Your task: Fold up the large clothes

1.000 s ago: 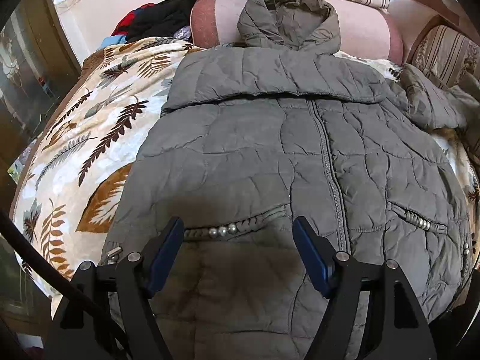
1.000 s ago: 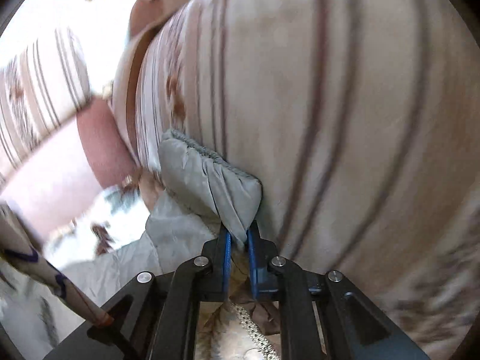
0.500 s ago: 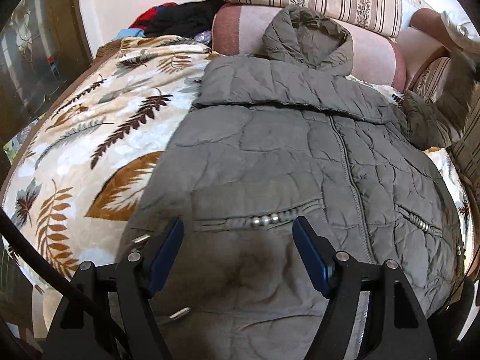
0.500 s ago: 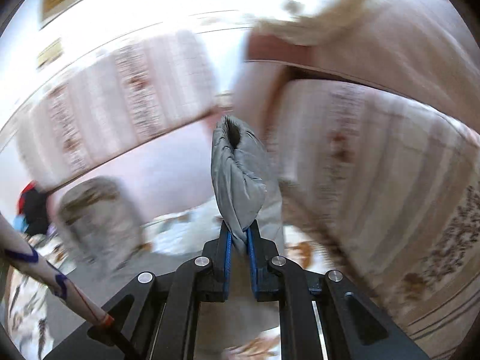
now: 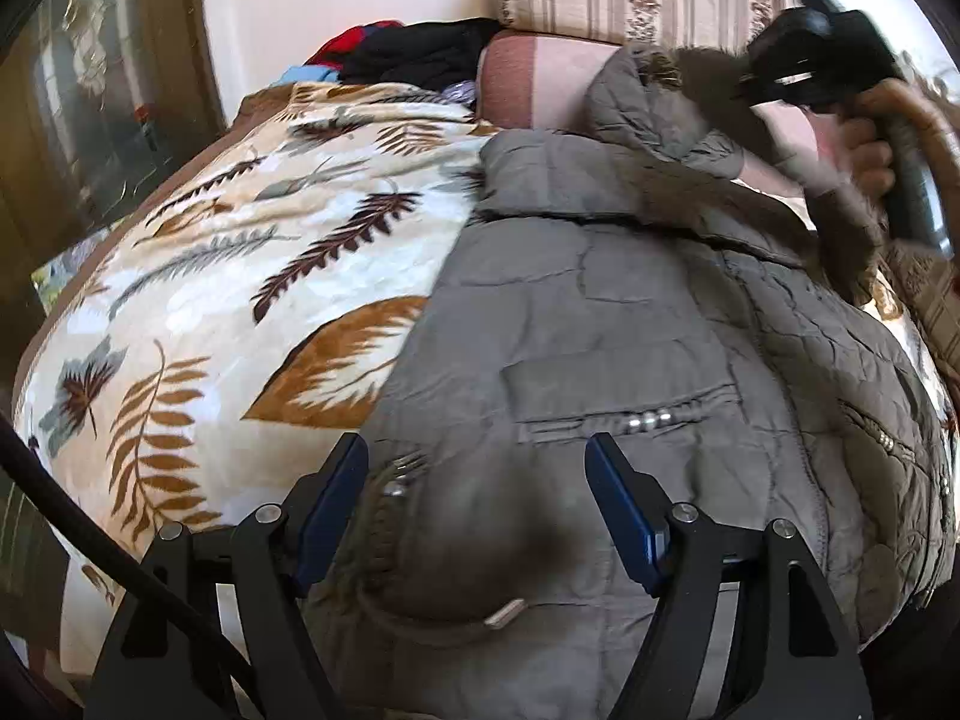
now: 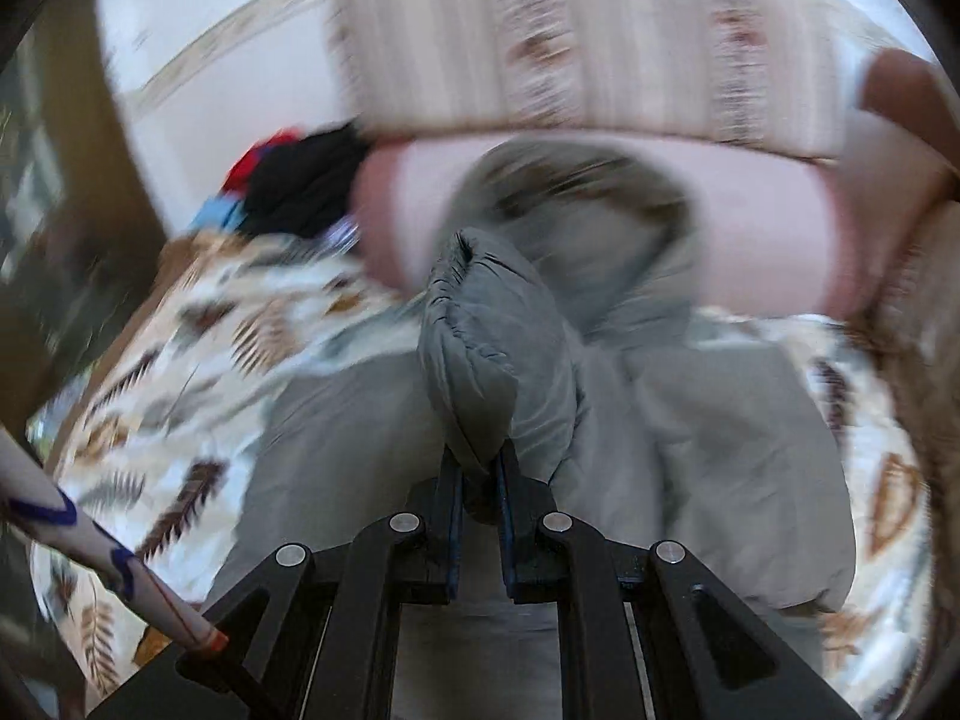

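Grey jacket [image 5: 600, 324] under the spread left gripper [image 5: 477, 498] — right gripper [image 6: 478, 480] pinches its cuff [image 6: 474, 354].

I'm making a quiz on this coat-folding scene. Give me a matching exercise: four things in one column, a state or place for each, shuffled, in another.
1. left gripper
2. right gripper
3. grey jacket
4. dark clothes pile

A. shut on a sleeve cuff
B. spread on the leaf-print blanket
C. open above the jacket's hem
D. heaped by the pink bolster

Pairs: 1-C, 2-A, 3-B, 4-D
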Demonstrator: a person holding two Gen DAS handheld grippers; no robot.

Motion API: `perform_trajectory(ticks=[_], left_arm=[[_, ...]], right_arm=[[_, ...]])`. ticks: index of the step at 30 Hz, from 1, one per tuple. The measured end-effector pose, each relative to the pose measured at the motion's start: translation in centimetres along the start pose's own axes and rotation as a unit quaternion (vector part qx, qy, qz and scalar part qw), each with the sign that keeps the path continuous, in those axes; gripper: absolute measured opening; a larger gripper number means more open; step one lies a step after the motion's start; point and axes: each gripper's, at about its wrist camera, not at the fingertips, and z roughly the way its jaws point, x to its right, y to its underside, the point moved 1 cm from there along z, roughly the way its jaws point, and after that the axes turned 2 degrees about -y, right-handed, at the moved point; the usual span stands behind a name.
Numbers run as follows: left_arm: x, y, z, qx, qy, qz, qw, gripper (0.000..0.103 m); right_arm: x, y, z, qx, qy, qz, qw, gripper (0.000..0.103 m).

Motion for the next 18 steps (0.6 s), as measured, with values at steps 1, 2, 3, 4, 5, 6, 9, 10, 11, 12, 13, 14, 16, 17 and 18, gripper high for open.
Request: perform_trajectory(ticks=[1, 2, 3, 4, 5, 6, 9, 10, 11, 12, 13, 14, 16, 17, 18], left_arm=[[-0.4, 0.1, 0.1, -0.001, 0.000, -0.004, 1.0000, 0.074], [-1.0, 0.2, 0.2, -0.002, 0.000, -0.010, 0.9999, 0.074], [-1.3, 0.3, 0.3, -0.003, -0.001, -0.014, 0.9999, 0.074], [-1.6, 0.3, 0.4, -0.003, 0.000, -0.017, 0.9999, 0.074], [-1.9, 0.4, 0.5, -0.004, 0.000, -0.020, 0.9998, 0.074], [-2.1, 0.4, 0.6, -0.005, 0.000, -0.023, 0.9997, 0.074], [-2.6, 0.6, 1.1, -0.010, 0.001, -0.029, 0.9995, 0.074], [-2.7, 0.5, 1.3, -0.012, 0.002, -0.031, 0.9995, 0.074], [-2.8, 0.6, 1.5, -0.014, 0.003, -0.033, 0.9994, 0.074], [-2.8, 0.6, 1.6, -0.015, 0.004, -0.034, 0.9993, 0.074], [-2.9, 0.6, 1.7, -0.016, 0.004, -0.035, 0.9992, 0.074], [-2.9, 0.6, 1.7, -0.017, 0.003, -0.035, 0.9992, 0.074], [-2.9, 0.6, 1.8, -0.018, 0.002, -0.035, 0.9992, 0.074], [-2.9, 0.5, 1.7, -0.018, 0.001, -0.035, 0.9992, 0.074], [-2.9, 0.5, 1.6, -0.017, 0.001, -0.035, 0.9992, 0.074]], right_arm=[[-1.0, 0.4, 0.9, -0.006, -0.003, -0.009, 1.000, 0.010], [-2.7, 0.9, 2.3, -0.016, -0.007, -0.024, 1.000, 0.010], [-4.1, 1.5, 3.5, -0.025, -0.012, -0.034, 0.999, 0.010], [-5.1, 2.0, 4.3, -0.032, -0.014, -0.043, 0.998, 0.010], [-6.2, 2.5, 5.5, -0.041, -0.014, -0.056, 0.998, 0.010], [-6.9, 2.9, 6.6, -0.049, -0.014, -0.064, 0.997, 0.010], [-8.2, 4.1, 9.2, -0.076, -0.016, -0.074, 0.994, 0.010], [-8.3, 4.6, 9.7, -0.085, -0.015, -0.077, 0.993, 0.010], [-8.5, 5.0, 10.3, -0.091, -0.012, -0.080, 0.993, 0.011], [-8.7, 5.4, 10.8, -0.096, -0.011, -0.084, 0.992, 0.011], [-8.8, 5.6, 11.2, -0.101, -0.010, -0.088, 0.991, 0.012], [-8.9, 5.8, 11.5, -0.105, -0.009, -0.093, 0.990, 0.015], [-8.8, 6.0, 11.7, -0.109, -0.010, -0.098, 0.989, 0.020], [-8.7, 6.0, 11.4, -0.109, -0.017, -0.094, 0.989, 0.029], [-8.6, 5.9, 10.9, -0.110, -0.029, -0.087, 0.990, 0.035]])
